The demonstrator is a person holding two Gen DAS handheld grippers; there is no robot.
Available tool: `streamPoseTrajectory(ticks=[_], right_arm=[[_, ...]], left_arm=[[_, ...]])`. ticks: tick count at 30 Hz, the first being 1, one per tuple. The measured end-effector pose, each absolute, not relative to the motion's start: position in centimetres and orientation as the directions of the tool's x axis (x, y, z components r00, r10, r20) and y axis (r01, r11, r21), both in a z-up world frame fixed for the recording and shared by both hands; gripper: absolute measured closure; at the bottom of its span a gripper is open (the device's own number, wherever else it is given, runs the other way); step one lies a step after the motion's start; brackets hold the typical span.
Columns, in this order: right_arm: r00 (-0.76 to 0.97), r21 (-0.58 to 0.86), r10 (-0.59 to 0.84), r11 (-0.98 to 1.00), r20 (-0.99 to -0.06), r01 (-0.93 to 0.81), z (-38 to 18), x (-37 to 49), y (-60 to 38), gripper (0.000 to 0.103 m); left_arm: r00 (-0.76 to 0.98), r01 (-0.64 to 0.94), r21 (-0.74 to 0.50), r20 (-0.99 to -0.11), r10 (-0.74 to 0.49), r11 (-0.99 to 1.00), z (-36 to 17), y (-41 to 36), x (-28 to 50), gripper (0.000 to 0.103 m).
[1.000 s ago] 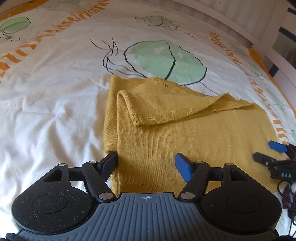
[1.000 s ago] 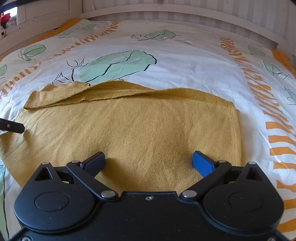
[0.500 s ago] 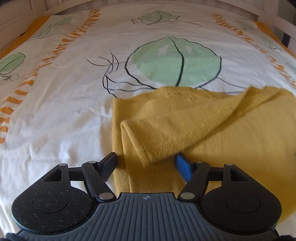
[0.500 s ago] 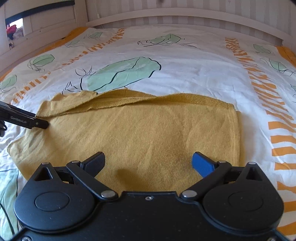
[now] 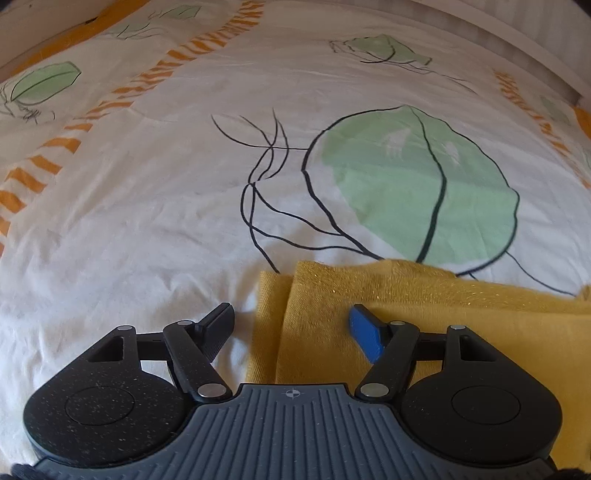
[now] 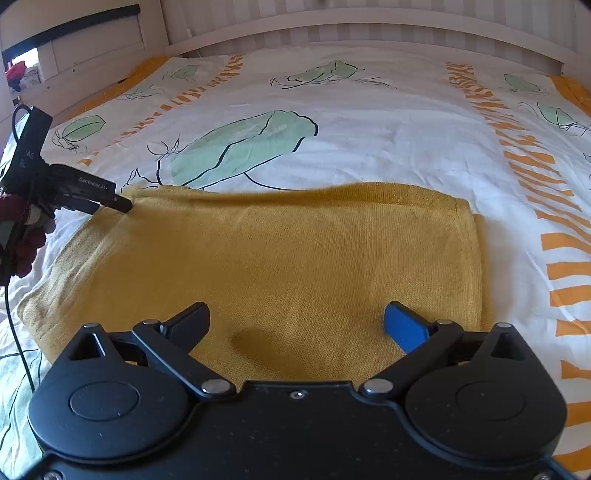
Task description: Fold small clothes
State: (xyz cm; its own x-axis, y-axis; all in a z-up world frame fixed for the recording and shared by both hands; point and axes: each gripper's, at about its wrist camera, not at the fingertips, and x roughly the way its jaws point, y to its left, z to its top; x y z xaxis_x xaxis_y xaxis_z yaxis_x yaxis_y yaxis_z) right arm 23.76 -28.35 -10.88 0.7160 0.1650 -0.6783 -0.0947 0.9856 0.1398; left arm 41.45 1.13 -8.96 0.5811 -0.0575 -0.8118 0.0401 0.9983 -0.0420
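A mustard-yellow knitted garment (image 6: pixel 288 258) lies flat on the bed, folded into a rough rectangle. In the left wrist view its far left corner (image 5: pixel 332 295) sits between my open fingers, with a folded layer on top. My left gripper (image 5: pixel 291 325) is open low over that corner, and it also shows in the right wrist view (image 6: pixel 110 199) at the garment's far left corner. My right gripper (image 6: pixel 295 321) is open and empty, low over the garment's near edge.
The bed cover (image 6: pixel 369 129) is white with green leaf prints and orange stripes. A white slatted bed frame (image 6: pixel 332 22) runs along the far side and left. A black cable (image 6: pixel 14 332) hangs at the left.
My left gripper has moved forward along the garment's left edge to its far corner. The loose folded sleeve flap now lies flat. My right gripper has risen a little and stayed open.
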Motion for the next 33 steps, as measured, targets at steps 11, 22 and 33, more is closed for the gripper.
streamPoseTrajectory(ticks=[11,22,33], right_arm=[[0.714,0.140,0.166,0.986,-0.681,-0.096,-10.8,23.9,-28.4,0.001],[0.724,0.155,0.176,0.983,-0.667,-0.097,-10.2,23.6,-28.6,0.001],[0.731,0.186,0.199,0.977,-0.653,-0.099,-9.4,23.7,-29.7,0.001]], left_arm=[[0.601,0.096,-0.045,-0.794,-0.094,0.994,-6.2,-1.3,37.9,0.036],[0.632,0.206,-0.024,-0.760,-0.151,0.978,-4.3,-7.5,35.4,0.036],[0.586,0.277,-0.040,-0.785,-0.202,0.960,-5.6,-10.7,34.5,0.027]])
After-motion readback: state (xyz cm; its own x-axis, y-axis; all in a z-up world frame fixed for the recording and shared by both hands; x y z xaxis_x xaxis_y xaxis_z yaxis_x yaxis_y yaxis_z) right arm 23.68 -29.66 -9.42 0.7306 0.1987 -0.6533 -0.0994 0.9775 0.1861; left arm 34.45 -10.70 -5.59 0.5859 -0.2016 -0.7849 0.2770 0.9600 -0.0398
